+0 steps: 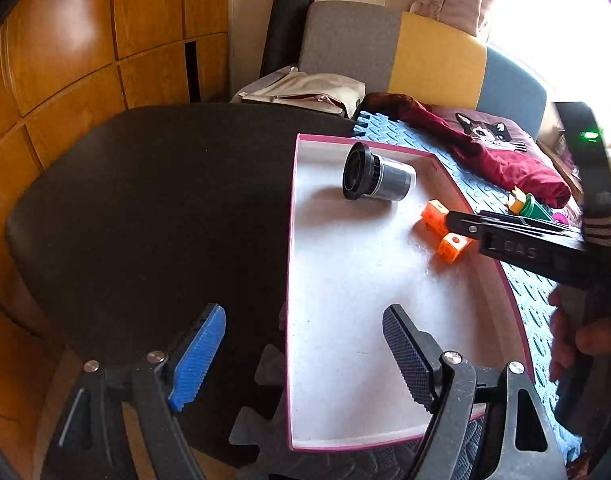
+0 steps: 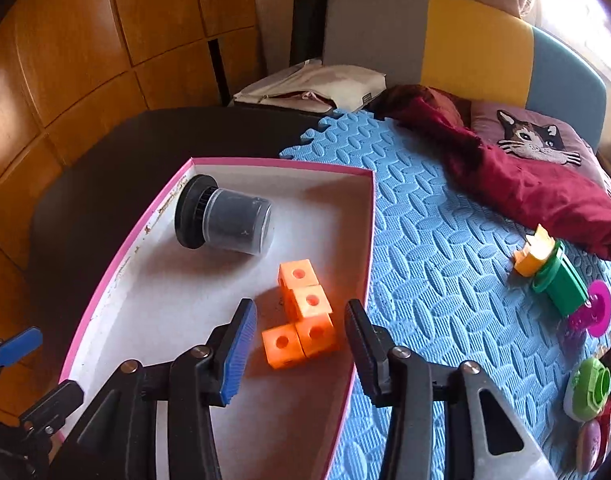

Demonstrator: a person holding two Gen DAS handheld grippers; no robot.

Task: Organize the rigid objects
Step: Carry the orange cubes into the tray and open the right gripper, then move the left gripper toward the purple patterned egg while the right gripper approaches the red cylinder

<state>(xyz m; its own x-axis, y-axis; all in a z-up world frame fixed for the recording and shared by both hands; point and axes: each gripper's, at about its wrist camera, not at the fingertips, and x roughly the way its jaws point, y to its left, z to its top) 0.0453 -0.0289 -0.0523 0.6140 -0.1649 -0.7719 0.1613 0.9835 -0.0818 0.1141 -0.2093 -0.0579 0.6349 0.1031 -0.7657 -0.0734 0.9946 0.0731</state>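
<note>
Centrally, a pink-rimmed tray (image 2: 370,240) lies across the seam between a dark mat (image 1: 165,208) and a blue mat (image 2: 445,240); all positions below are given relative to it. Inside the tray, near its far corner, a black jar (image 2: 225,216) lies on its side. Nearer the tray's right wall sits an L-shaped cluster of orange cubes (image 2: 305,316). The right gripper (image 2: 301,356) hangs over the tray with its jaws parted on either side of the cubes, released and holding nothing; whether its pads touch the cubes cannot be told. The left gripper (image 1: 305,356) hovers over the tray's near end, likewise spread wide and unloaded. Right of the tray, on the blue mat, lie a green-and-yellow toy (image 2: 549,272), a magenta disc (image 2: 597,312) and a white-and-green toy (image 2: 589,392). Beyond the tray, a maroon cloth (image 2: 525,188) lies on the mat's far side, against a cat cushion (image 2: 537,140).
</note>
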